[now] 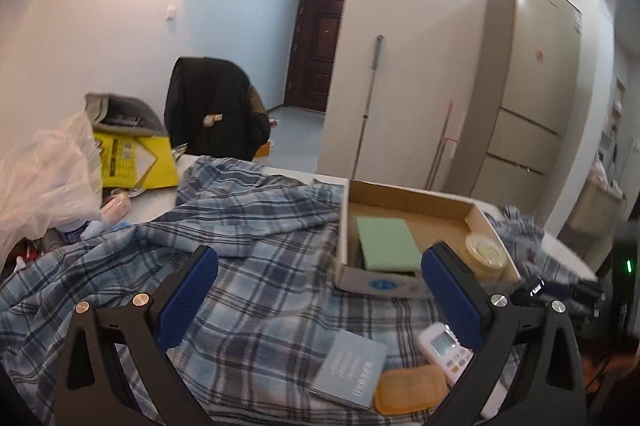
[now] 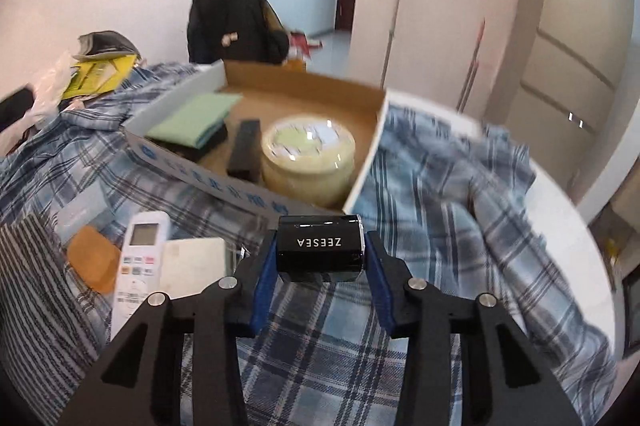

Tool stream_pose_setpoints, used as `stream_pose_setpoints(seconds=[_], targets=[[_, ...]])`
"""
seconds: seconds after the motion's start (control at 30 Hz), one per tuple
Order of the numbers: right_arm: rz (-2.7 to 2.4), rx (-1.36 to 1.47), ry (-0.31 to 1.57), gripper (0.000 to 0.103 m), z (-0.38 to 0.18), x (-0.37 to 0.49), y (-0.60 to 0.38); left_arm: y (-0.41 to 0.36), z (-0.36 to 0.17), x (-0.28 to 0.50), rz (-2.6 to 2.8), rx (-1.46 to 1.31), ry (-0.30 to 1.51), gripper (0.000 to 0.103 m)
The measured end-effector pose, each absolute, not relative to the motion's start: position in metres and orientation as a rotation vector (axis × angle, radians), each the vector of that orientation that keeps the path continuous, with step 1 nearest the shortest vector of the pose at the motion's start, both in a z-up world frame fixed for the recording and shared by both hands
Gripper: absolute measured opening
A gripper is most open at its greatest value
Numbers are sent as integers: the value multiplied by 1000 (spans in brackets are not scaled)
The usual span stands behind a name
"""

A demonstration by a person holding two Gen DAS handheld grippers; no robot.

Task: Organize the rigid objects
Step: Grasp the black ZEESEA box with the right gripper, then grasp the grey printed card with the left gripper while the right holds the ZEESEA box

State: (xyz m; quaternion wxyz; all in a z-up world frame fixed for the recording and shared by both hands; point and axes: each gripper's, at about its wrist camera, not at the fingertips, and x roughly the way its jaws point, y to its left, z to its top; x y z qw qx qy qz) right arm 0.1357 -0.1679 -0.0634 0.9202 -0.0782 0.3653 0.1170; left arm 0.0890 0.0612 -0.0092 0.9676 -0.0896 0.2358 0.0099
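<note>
Box point(image 2: 320, 244) clamped in right gripper point(image 2: 320, 258) jaws, bottom hidden; left gripper point(image 1: 320, 290) jaws apart, empty.

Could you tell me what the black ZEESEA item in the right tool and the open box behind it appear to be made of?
The ZEESEA case, clamped in the right tool, looks like glossy hard plastic: bright streaks reflect off it, though lacquered metal is possible. The open box looks like cardboard, matte brown inside with a white printed outer face.

both wrist views near, sharing cardboard box point(image 1: 416, 202) point(image 2: 304, 86)
</note>
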Motion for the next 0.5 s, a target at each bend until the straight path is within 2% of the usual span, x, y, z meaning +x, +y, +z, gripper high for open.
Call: stream_pose_setpoints(seconds=[0.1,0.13,0.2,0.27,0.37,0.5], targets=[[262,-170,725,41,-59,132,-164,67,-10,99,16,-154,546,97],[259,-172,724,41,-59,132,-164,68,-13,103,21,-145,577,88],[255,-168,724,41,-59,133,-164,67,-22,111,-7,-146,648,79],[252,-163,727,41,-59,134,-165,62,-31,119,-71,-140,731,65],[254,-162,732,41,-60,133,-165,47,-41,123,-154,-90,819,52],[254,-162,733,41,-61,134,-165,31,-57,126,-194,-37,912,51]])
